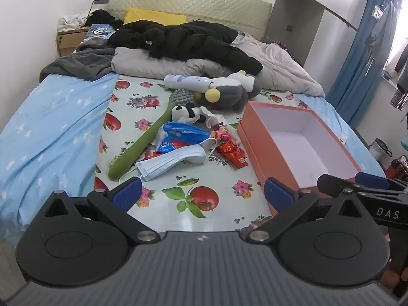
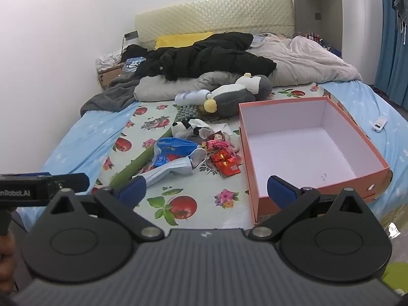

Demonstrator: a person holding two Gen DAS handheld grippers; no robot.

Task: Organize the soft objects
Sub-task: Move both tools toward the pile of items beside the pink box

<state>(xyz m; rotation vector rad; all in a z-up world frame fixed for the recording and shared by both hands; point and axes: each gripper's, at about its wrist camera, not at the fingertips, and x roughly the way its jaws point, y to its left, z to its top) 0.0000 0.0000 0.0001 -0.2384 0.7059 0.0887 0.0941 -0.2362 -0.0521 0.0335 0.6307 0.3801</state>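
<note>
An empty orange box (image 1: 257,137) (image 2: 248,158) with a white inside lies on the bed at the right. Left of it is a pile: a grey and white plush (image 1: 229,91) (image 2: 237,94), a small black and white plush dog (image 1: 186,112) (image 2: 185,127), a little doll (image 1: 224,134) (image 2: 219,144), a blue face mask (image 1: 170,162) (image 2: 170,168) and a blue plastic bag (image 1: 181,135) (image 2: 173,148). My left gripper (image 1: 202,193) is open and empty over the near bed edge. My right gripper (image 2: 206,191) is open and empty beside it, at the box's near corner.
A long green massage stick (image 1: 142,142) (image 2: 142,160), a white bottle (image 1: 186,80) (image 2: 191,95) and red foil packets (image 1: 232,153) (image 2: 224,160) lie in the pile. Black coat (image 1: 183,40), grey duvet and towel fill the far bed. A white remote (image 2: 379,123) lies right of the box.
</note>
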